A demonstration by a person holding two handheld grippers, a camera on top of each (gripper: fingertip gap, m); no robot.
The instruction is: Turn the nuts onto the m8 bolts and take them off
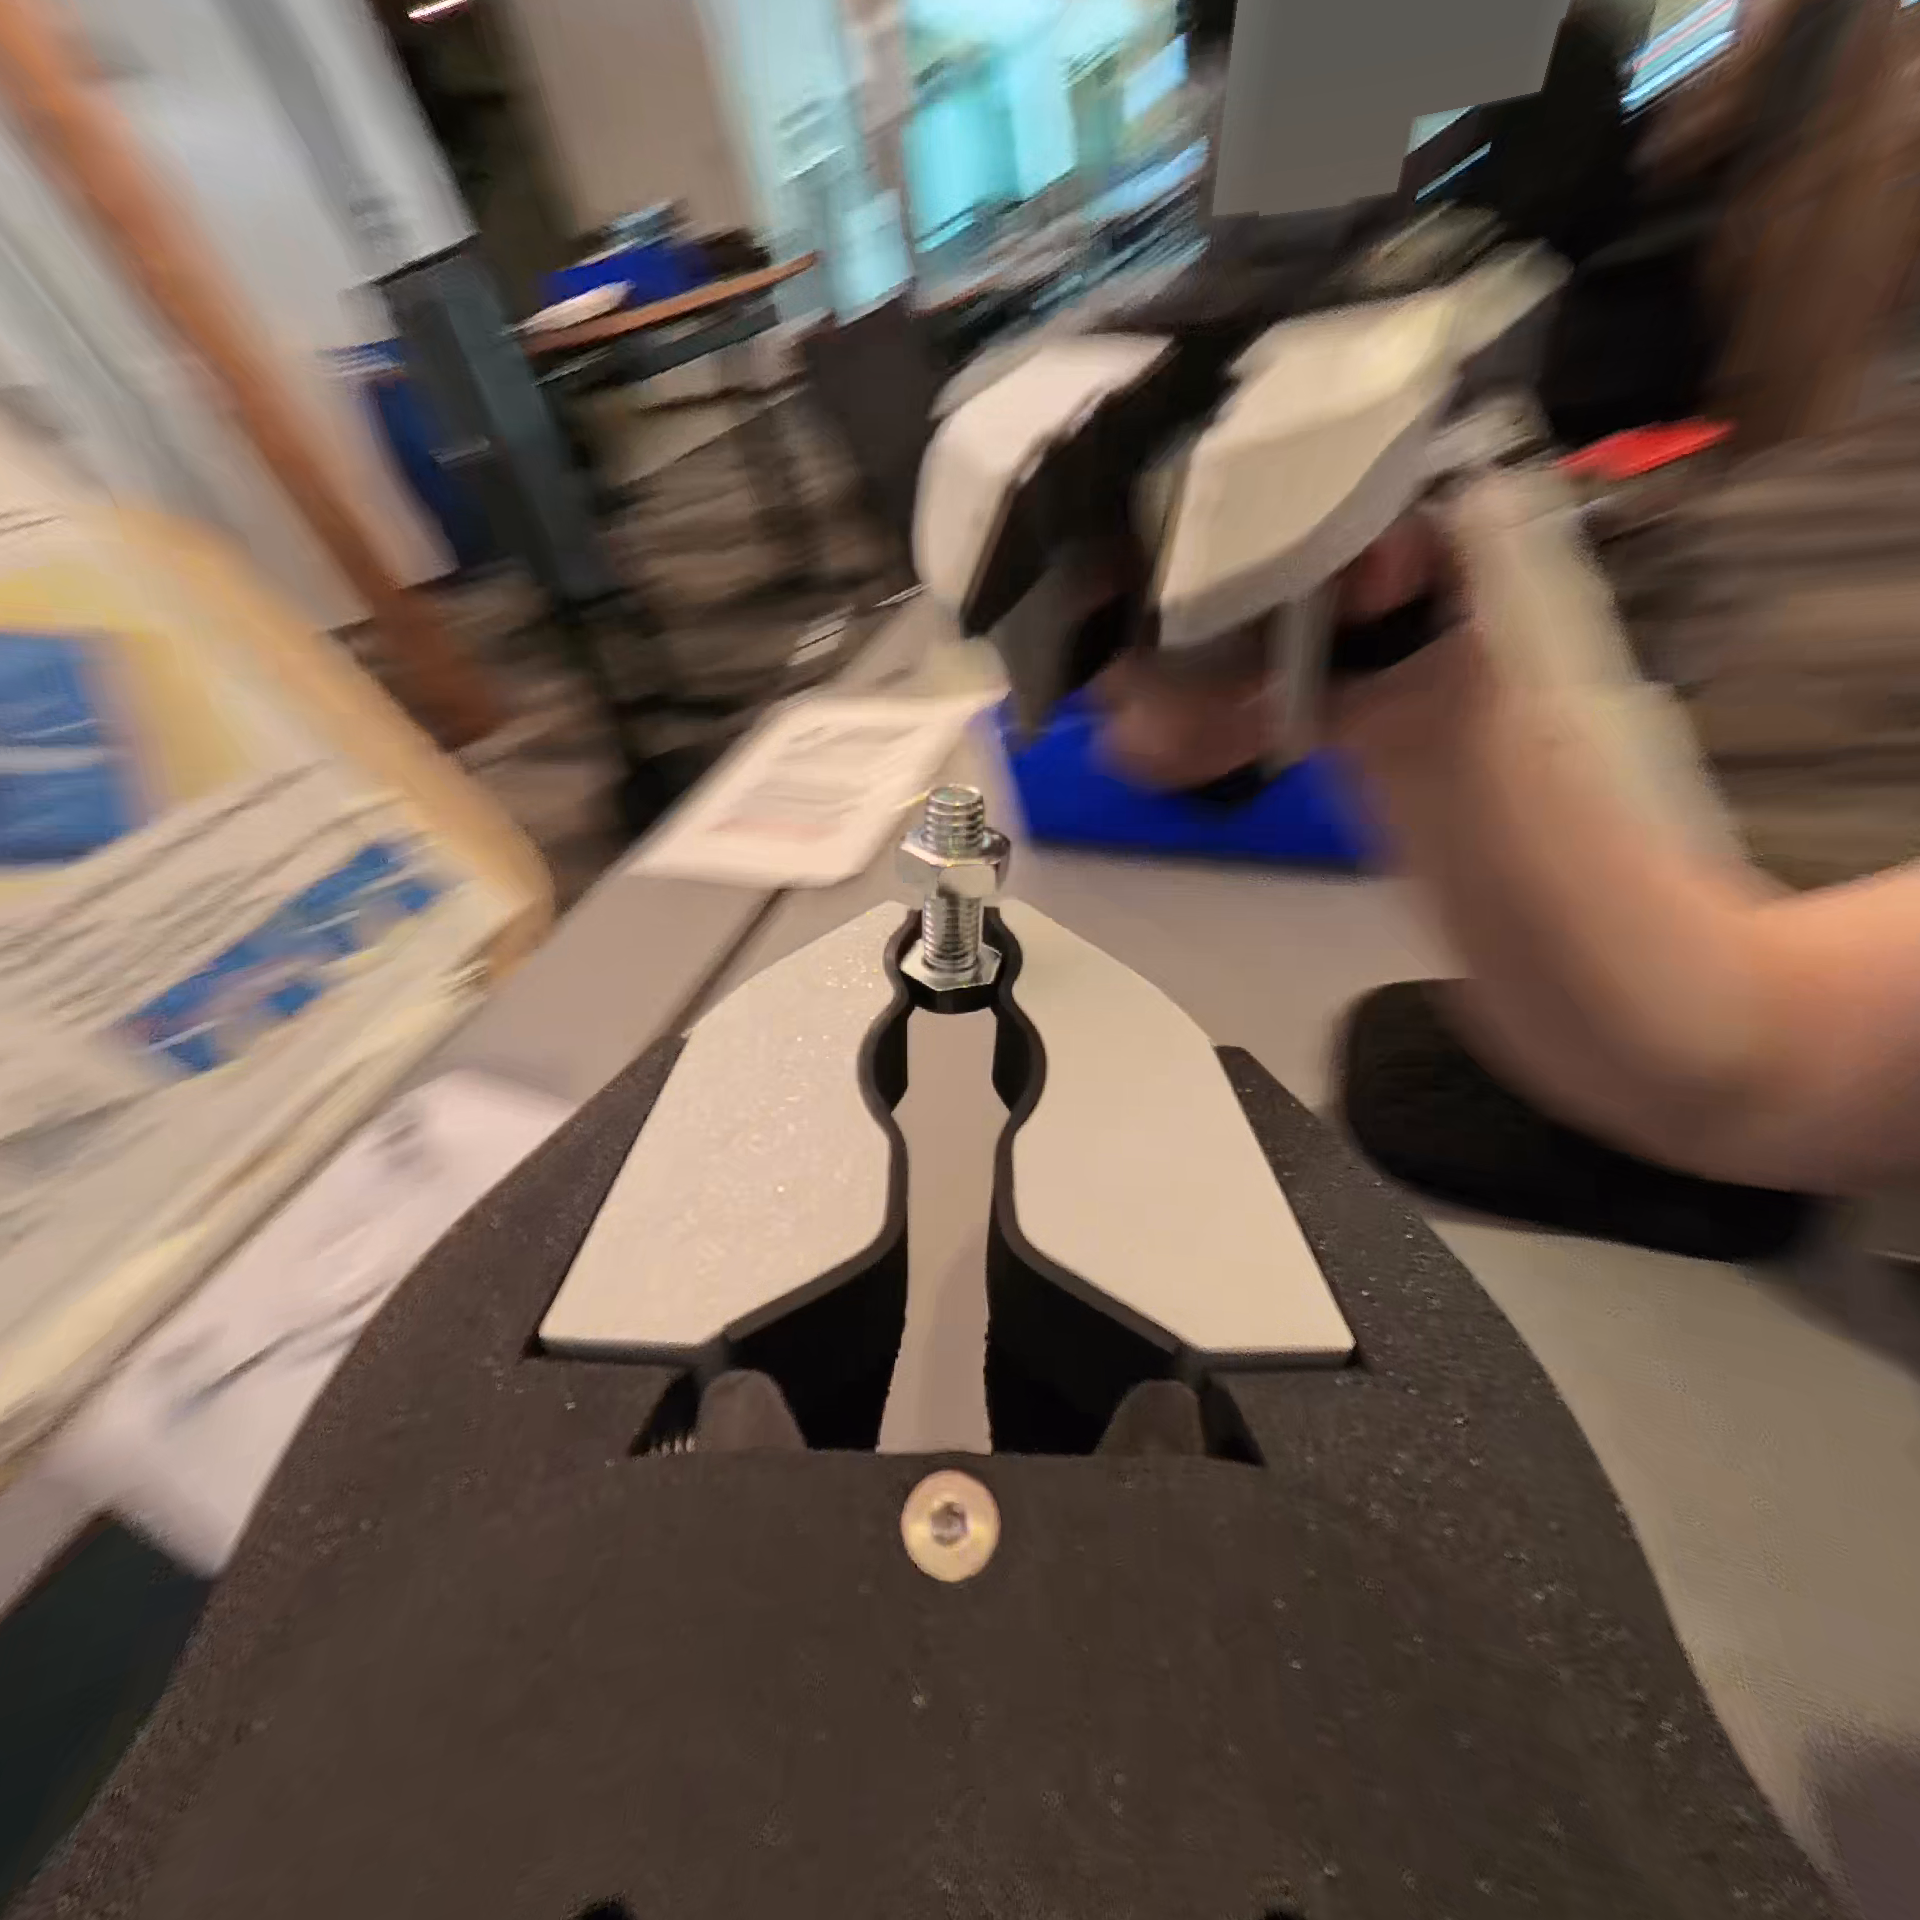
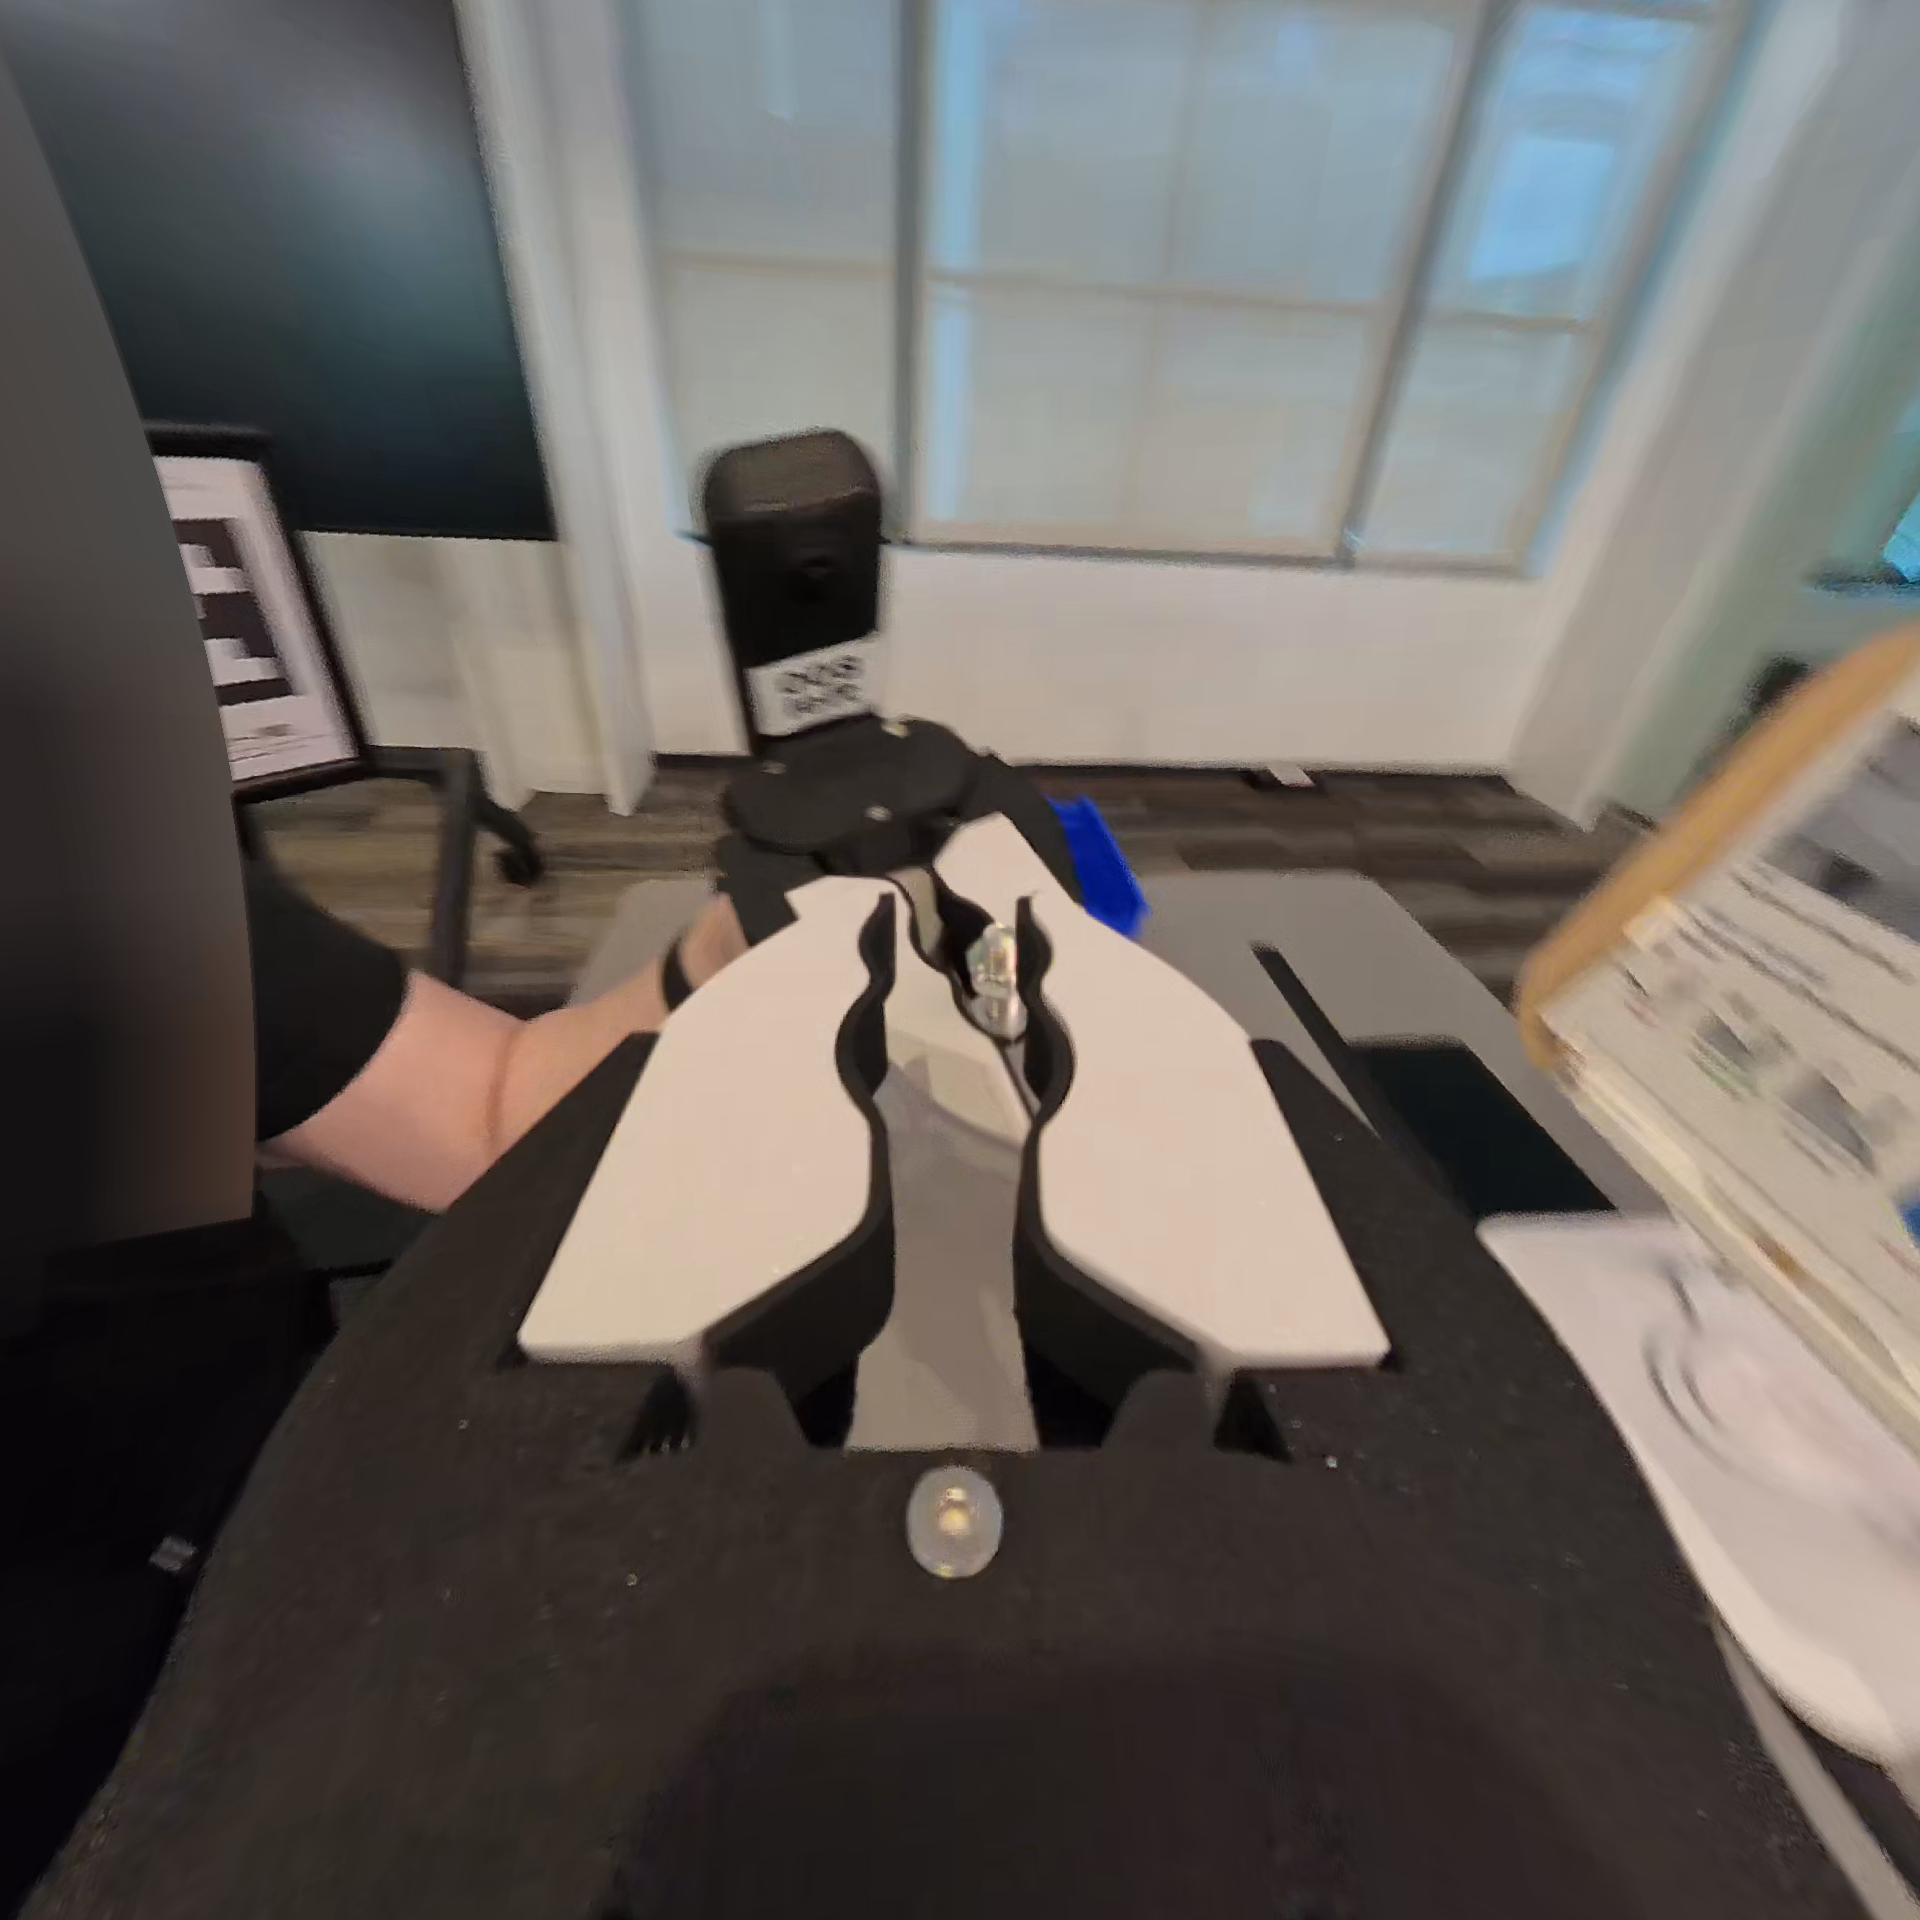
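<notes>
Bolt pinched upright in the left tongs, right tongs hanging spread above it.

The left tongs (image 1: 951,961) are pressed together on the head of the bolt (image 1: 948,914), which stands straight up from their tips with the nut (image 1: 953,857) threaded on near the top, a few threads bare above it. The right tongs (image 1: 1122,634) hover up and to the right of the bolt, spread apart and holding nothing. To my eye the next turn goes best if they come down square over the nut, catch two opposite flats, and twist while the left ones keep the bolt from spinning. Below is a grey tabletop (image 1: 1143,935) with a blue bin (image 1: 1174,810) and a sheet of paper (image 1: 821,800) beyond the tips; the window (image 2: 1195,281) and room are blurred.
</notes>
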